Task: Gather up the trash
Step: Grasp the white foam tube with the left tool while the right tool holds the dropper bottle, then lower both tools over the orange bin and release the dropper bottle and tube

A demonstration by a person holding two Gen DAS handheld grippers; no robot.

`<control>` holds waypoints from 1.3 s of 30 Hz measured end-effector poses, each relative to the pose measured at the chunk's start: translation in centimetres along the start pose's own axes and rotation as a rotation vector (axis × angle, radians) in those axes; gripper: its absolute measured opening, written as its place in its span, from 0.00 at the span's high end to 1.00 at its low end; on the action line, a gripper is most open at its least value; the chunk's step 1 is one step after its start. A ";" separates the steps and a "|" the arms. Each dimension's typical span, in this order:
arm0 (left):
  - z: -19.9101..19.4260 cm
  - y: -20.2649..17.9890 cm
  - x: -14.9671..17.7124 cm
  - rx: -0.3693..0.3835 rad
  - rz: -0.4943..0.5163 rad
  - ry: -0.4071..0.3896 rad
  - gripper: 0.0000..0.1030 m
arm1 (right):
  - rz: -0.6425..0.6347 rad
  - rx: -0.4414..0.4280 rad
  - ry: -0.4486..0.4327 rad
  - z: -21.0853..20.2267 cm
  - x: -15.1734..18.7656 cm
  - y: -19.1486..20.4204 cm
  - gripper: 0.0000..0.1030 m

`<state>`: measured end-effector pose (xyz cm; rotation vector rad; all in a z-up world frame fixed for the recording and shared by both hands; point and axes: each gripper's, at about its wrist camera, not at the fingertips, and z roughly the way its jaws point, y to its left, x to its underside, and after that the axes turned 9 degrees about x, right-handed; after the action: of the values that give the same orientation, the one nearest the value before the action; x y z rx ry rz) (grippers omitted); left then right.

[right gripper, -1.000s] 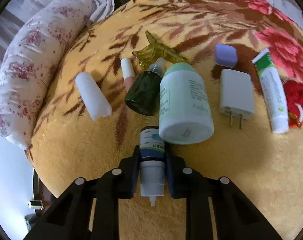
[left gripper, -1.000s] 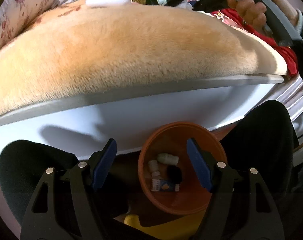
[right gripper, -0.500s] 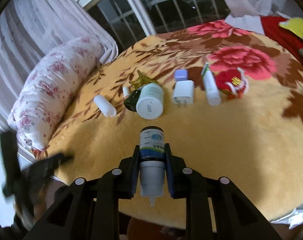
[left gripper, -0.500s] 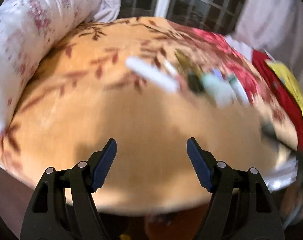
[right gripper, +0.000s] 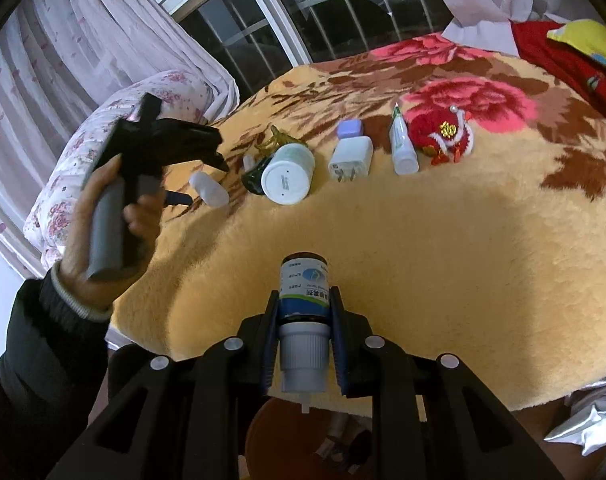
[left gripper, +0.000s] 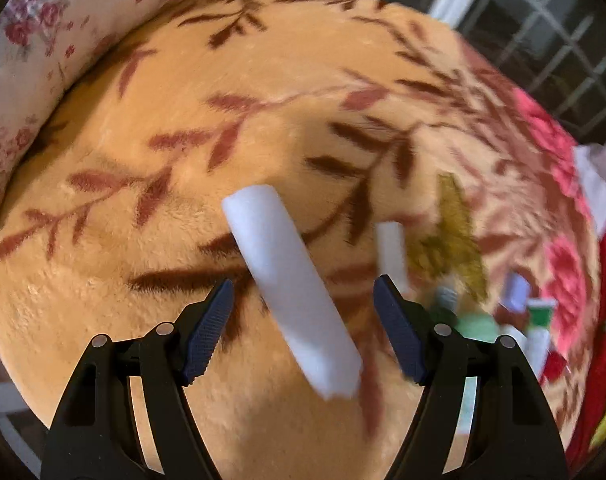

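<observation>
My right gripper point(right gripper: 304, 334) pinches a small spray bottle point(right gripper: 304, 312) over the near blanket point(right gripper: 443, 248) edge; only this view shows the orange bin point(right gripper: 271, 432) below. My left gripper point(left gripper: 303, 332), spread wide, frames a white tube point(left gripper: 291, 292). Farther right lie a blurred jar point(right gripper: 289, 174) and charger point(right gripper: 351, 159).

Indoor light, warm cast on the blanket point(left gripper: 151, 288). Left wrist view smeared by motion: the white tube point(left gripper: 291, 288) and far items streak, while the left gripper point(left gripper: 303, 328) stays sharp. Right wrist view crisp. Window point(right gripper: 343, 12) dark. Soft shadow falls across the near blanket. Both views bow strongly at the rim, with black corners.
</observation>
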<state>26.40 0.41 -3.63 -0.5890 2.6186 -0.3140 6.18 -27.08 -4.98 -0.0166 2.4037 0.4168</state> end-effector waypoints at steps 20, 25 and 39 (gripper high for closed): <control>-2.6 1.1 4.2 0.023 0.281 -0.200 0.69 | -0.023 0.041 -0.035 -0.5 0.8 1.6 0.78; -6.9 1.4 8.7 0.089 0.431 -0.257 0.69 | -0.028 0.038 -0.049 -1.5 1.7 2.6 0.78; -13.0 6.9 23.8 0.161 0.711 -0.239 0.69 | -0.058 0.045 -0.058 -5.4 7.1 4.4 0.77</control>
<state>-1.44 -2.67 -2.95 0.3461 2.3529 -0.2032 -3.19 -23.80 -4.38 -0.0536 2.3485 0.3323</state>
